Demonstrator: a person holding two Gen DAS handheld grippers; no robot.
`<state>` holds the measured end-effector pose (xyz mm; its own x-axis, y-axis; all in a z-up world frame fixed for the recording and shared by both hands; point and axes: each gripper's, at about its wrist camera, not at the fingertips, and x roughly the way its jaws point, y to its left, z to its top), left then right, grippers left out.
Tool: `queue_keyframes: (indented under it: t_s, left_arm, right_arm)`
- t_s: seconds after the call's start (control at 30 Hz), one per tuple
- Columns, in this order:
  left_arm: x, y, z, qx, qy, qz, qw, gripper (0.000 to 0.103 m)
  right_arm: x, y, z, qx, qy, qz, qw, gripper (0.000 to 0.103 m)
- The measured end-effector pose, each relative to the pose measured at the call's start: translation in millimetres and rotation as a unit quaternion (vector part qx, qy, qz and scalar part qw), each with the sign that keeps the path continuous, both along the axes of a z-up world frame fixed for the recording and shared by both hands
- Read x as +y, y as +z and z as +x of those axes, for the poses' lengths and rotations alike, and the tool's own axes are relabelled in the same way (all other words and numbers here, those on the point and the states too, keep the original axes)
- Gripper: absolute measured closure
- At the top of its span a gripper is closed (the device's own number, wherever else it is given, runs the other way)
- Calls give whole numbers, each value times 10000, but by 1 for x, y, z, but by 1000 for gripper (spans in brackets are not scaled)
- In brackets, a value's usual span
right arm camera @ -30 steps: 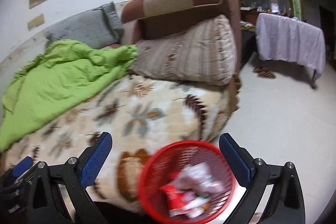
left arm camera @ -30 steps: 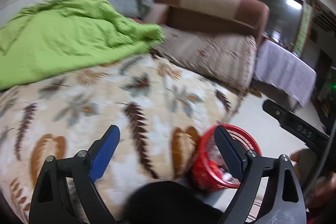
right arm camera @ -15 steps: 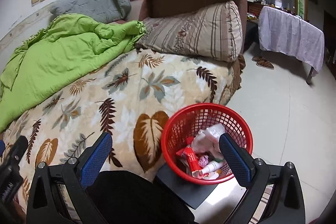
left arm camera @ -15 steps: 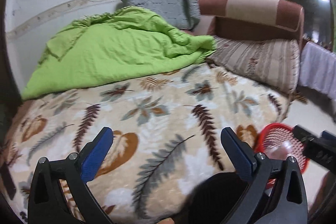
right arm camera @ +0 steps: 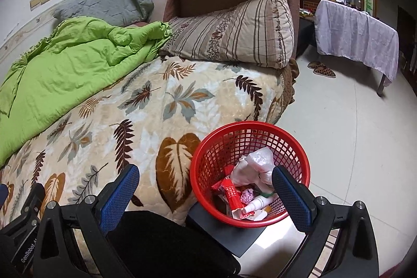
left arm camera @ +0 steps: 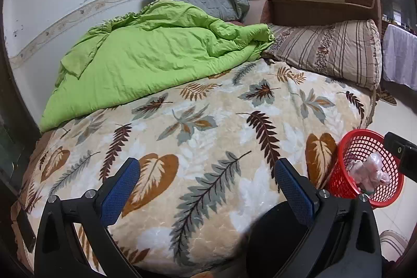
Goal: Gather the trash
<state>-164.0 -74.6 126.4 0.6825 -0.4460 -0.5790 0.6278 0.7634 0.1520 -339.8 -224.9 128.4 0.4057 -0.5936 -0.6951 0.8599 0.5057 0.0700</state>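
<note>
Red bin [right arm camera: 250,171] on the floor, holding trash, sits nearer the right gripper [right arm camera: 206,189]. Both it and the left gripper [left arm camera: 207,183] spread, empty; left over the bed [left arm camera: 208,121].

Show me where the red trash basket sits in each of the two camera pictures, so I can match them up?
Left wrist view: the red trash basket is at the far right edge, on the floor against the bed's side.
Right wrist view: the red trash basket sits low and right of centre, trash visible inside.
Shared landmark: the big brown leaf printed on the blanket, just left of the basket in both.
</note>
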Motion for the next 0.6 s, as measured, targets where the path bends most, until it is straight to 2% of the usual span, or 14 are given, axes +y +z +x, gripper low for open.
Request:
queue_keyframes:
  t_s: [0.4, 0.6]
  left_arm:
    - [-2, -8, 4, 351, -155, -115, 9992, 1]
    - [-2, -9, 5, 362, -159, -112, 9992, 1]
  right_arm:
    - [-4, -3, 1, 16, -4, 63, 10000, 0]
    - [-4, -3, 2, 24, 0, 63, 10000, 0]
